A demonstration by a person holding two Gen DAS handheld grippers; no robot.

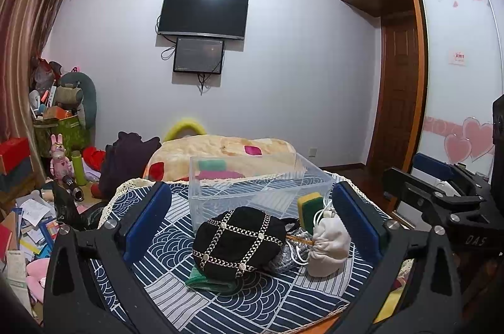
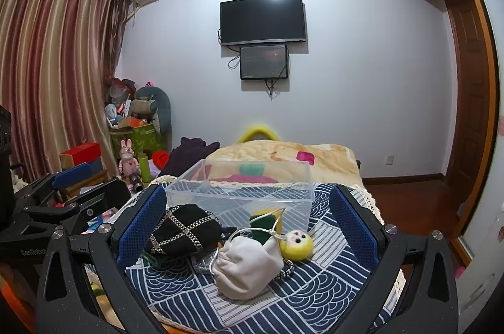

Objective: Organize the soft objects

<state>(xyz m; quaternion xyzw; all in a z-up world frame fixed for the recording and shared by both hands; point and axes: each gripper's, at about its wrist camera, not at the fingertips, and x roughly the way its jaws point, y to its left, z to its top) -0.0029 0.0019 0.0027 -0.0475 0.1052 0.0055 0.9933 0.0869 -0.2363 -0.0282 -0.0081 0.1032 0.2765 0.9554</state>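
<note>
1. Your left gripper is spread wide, nothing in it, w/ the black studded hat between its fingers.
2. Your right gripper is spread too, empty, over the white drawstring pouch.
3. Yellow plush ball touches the pouch; clear plastic bin sits just behind, all on the blue patterned cloth.

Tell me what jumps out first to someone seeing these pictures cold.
A clear plastic bin stands empty on the blue wave-patterned cloth. In front of it lies a small heap: a black studded hat, a white drawstring pouch, a yellow-green sponge and a yellow felt ball with a face. Both grippers, left and right, are open and empty.
</note>
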